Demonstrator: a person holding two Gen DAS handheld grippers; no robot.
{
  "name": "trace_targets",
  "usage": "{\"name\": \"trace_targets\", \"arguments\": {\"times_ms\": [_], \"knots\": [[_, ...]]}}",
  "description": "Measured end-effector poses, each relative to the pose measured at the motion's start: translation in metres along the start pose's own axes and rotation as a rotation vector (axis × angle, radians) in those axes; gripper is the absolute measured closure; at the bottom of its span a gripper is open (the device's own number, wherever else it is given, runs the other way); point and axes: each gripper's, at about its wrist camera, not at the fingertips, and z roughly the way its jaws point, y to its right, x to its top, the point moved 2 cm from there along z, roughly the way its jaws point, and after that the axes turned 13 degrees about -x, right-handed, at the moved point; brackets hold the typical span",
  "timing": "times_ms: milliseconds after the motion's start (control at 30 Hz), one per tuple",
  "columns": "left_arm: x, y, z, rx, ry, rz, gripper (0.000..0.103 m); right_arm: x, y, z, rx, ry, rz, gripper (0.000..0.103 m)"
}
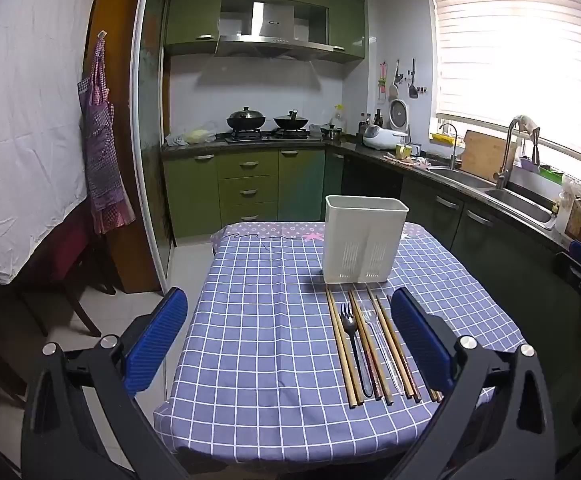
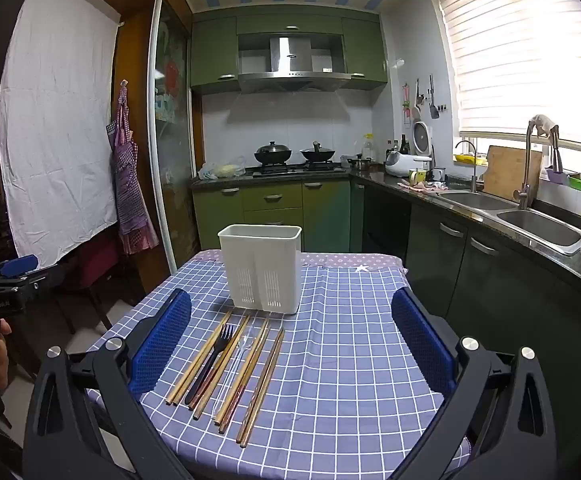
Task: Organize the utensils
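The bench [image 2: 350,360] carries a white holder [image 2: 262,272] standing upright at the back, ready to receive. Just before it, chopsticks [image 2: 198,364], a black fork [image 2: 210,360] and a clear spoon [image 1: 374,336] lie side by side. The left gripper [image 1: 290,344] and right gripper [image 2: 290,344] hover, fingers spread wide, holding nothing.

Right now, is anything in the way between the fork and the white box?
Nothing visible is. The black fork lies among the chopsticks on the checked tablecloth, with only bare cloth between its prongs and the white box. Both grippers, left and right, are open and holding nothing.
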Motion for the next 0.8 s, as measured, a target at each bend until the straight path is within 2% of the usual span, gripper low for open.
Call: {"name": "trace_targets", "arguments": {"times_ms": [800], "knots": [[-0.012,-0.001,0.008,-0.003,-0.016,0.002,0.006,-0.004,-0.005,0.001,-0.002,-0.012,-0.002,0.004]]}}
